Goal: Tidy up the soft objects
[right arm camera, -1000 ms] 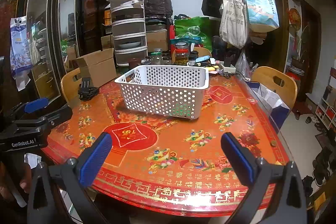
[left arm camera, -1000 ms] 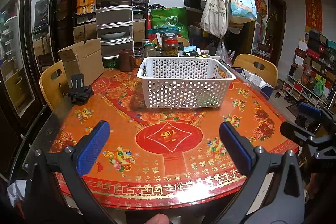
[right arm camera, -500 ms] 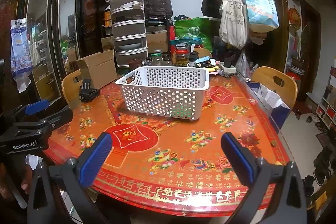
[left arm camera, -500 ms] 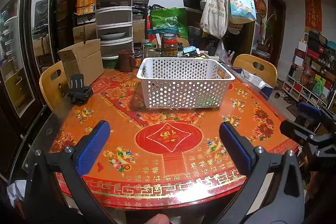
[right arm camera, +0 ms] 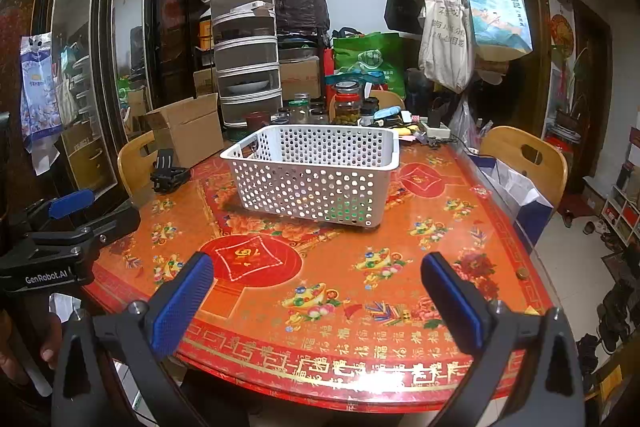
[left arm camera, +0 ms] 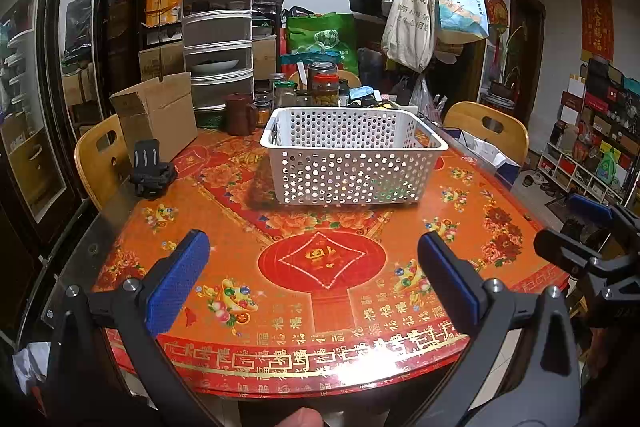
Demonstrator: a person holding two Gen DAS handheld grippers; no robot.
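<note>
Two wide-open grippers facing white basket

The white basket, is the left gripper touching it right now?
Apart. The left wrist view shows bare red tablecloth between the open left gripper and the white basket.

The 2 cameras sit low at the near edge of the desk and look across it toward the far wall. The left one faces the white basket straight on. The right one sits more to the right and sees the basket from a corner. Both share the desk, basket and cardboard box.
</note>
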